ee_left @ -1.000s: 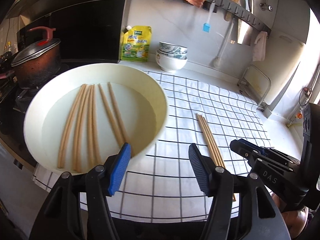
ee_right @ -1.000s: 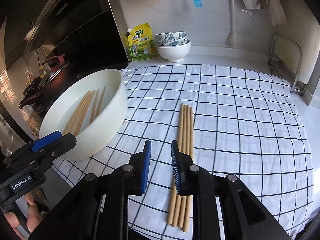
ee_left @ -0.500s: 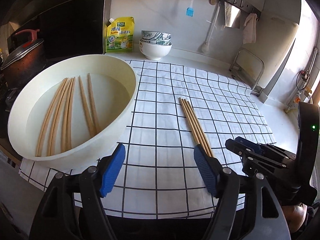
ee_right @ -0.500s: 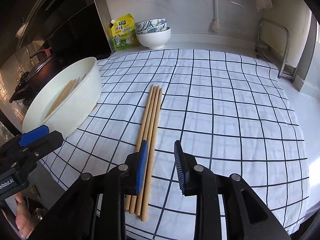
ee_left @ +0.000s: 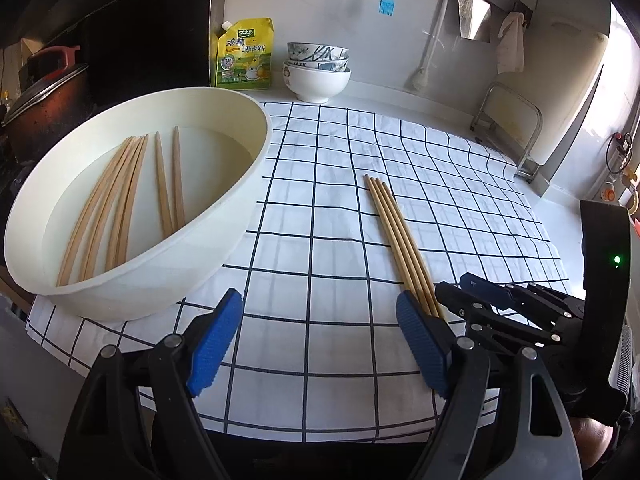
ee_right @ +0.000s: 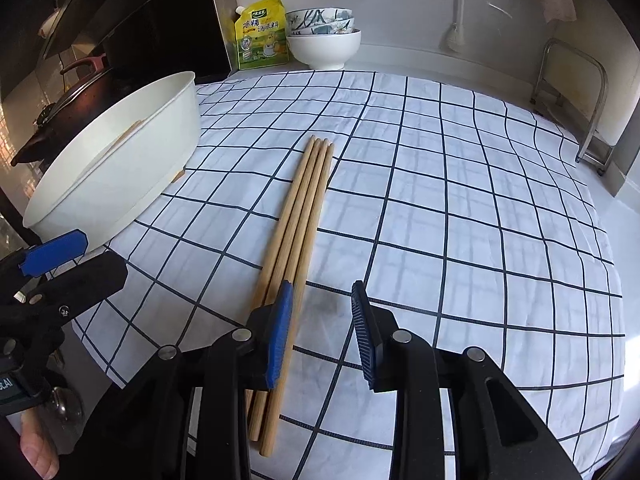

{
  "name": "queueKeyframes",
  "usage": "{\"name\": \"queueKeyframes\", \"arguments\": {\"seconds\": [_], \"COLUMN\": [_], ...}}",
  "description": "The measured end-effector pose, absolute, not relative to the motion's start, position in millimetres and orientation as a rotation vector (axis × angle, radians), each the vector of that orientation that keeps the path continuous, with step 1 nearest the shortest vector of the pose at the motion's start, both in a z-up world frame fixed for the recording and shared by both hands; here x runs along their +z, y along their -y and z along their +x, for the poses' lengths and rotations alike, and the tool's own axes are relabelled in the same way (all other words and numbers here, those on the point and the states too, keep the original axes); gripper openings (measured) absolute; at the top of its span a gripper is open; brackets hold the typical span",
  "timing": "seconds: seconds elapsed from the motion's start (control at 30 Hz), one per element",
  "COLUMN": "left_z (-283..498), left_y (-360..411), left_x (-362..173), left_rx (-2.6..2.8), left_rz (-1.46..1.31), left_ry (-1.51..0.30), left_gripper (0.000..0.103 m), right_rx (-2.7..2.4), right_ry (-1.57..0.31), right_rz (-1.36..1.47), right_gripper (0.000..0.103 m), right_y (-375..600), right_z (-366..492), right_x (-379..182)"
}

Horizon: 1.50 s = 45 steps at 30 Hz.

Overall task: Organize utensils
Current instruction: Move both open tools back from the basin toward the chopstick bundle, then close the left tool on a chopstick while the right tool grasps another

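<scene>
A white cloth point(ee_left: 320, 240) with a dark grid covered the counter. On its left part stood a wide cream basin point(ee_left: 224, 236), and six wooden chopsticks point(ee_left: 120, 196) lay inside it on the bottom: four bunched together at the left, two more just beside them. A second set, four chopsticks point(ee_right: 296, 216) lying side by side and touching one another, rested on the cloth to the right of the basin, well apart from it, their tips pointing toward the back wall.

The left gripper point(ee_left: 316, 340) hung over the cloth near the front edge, its blue-padded jaws spread wide and having just been opening further; only bare cloth showed between them, and the near ends of the four chopsticks passed behind its right pad. The right gripper point(ee_right: 320, 332) was lower, just over the near half of that same set. Its jaws stood partly apart and had just been opening, with nothing between them; the left pad overlapped the chopsticks in the view, and whether it touched them could not be told.

At the back of the counter stood a yellow pouch point(ee_left: 244, 54) and, just beside it, stacked bowls point(ee_left: 318, 74). A covered pot point(ee_left: 44, 96) sat left of the basin.
</scene>
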<state>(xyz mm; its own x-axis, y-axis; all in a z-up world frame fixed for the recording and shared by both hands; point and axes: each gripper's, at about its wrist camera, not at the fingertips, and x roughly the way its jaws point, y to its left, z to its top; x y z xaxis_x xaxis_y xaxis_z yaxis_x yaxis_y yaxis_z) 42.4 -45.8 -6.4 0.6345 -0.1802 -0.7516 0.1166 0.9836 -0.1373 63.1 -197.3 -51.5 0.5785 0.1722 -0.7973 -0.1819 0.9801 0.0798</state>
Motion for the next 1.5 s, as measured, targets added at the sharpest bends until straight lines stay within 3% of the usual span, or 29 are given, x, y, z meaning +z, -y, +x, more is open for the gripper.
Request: {"name": "queueKeyframes", "arguments": {"seconds": [0.47, 0.6, 0.7, 1.27, 1.4, 1.5], "left_z": [47.4, 49.4, 49.1, 76.0, 79.0, 79.3], "left_y": [48.5, 52.2, 58.5, 98.2, 98.6, 101.1], "left_x": [-17.1, -19.4, -19.4, -46.0, -51.8, -51.4], "left_rx": [-0.157, -0.164, -0.171, -0.154, -0.138, -0.136], "left_rz": [-0.081, -0.082, -0.074, -0.001, 0.008, 0.013], "left_ry": [-0.891, -0.898, -0.896, -0.948, -0.954, -0.945], "left_gripper": [0.079, 0.08, 0.082, 0.085, 0.085, 0.085], "right_rx": [0.212, 0.214, 0.205, 0.125, 0.121, 0.117], "right_ry": [-0.927, -0.919, -0.917, -0.925, -0.915, -0.915], "right_rz": [-0.059, -0.072, -0.07, 0.084, 0.09, 0.096], "right_gripper": [0.029, 0.011, 0.007, 0.007, 0.022, 0.022], "right_y": [193.3, 192.5, 195.4, 253.0, 255.2, 256.9], "right_z": [62.2, 61.0, 61.3, 54.7, 53.9, 53.9], "right_x": [-54.5, -54.3, -54.3, -53.5, -53.1, -52.8]}}
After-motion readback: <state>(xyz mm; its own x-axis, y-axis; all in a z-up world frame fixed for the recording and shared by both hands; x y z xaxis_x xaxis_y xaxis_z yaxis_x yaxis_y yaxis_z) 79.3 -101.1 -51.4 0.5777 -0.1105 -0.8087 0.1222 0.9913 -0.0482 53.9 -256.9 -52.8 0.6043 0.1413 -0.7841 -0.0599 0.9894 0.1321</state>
